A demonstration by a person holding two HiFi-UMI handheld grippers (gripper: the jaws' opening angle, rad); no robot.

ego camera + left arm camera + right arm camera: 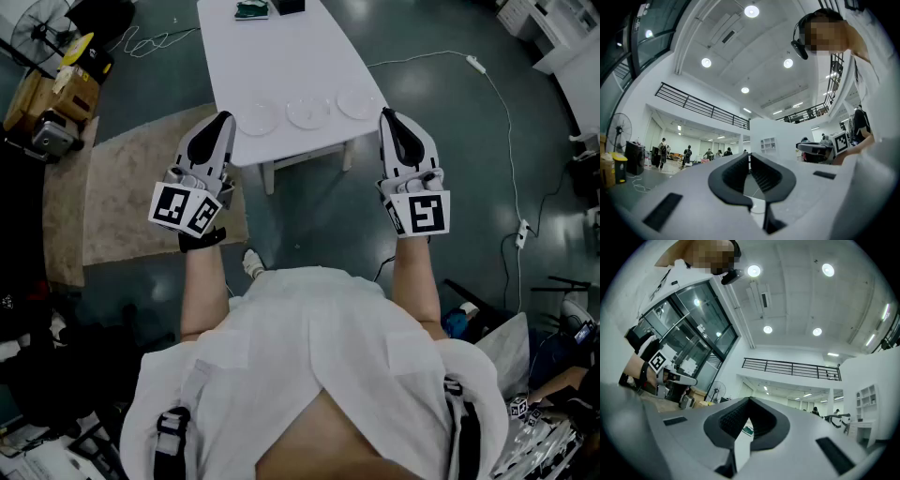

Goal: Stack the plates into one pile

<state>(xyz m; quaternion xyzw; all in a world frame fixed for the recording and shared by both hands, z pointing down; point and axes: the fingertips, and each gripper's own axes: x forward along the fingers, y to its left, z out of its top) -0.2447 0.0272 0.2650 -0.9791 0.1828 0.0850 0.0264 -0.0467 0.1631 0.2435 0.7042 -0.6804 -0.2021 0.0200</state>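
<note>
Three white plates lie in a row near the front edge of the white table (244,56): a left plate (255,119), a middle plate (308,112) and a right plate (357,102). My left gripper (223,118) hovers just short of the table's front left corner, shut and empty. My right gripper (386,114) is held beside the front right corner, also shut with nothing in it. In the left gripper view the jaws (749,154) meet at the tips and point slightly upward at the hall. The right gripper view shows the same closed jaws (749,400).
A green item (251,9) and a dark box (291,6) sit at the table's far end. A beige rug (131,197) lies left of the table, with a fan (42,33) and boxes beyond. Cables (511,141) run over the floor at the right.
</note>
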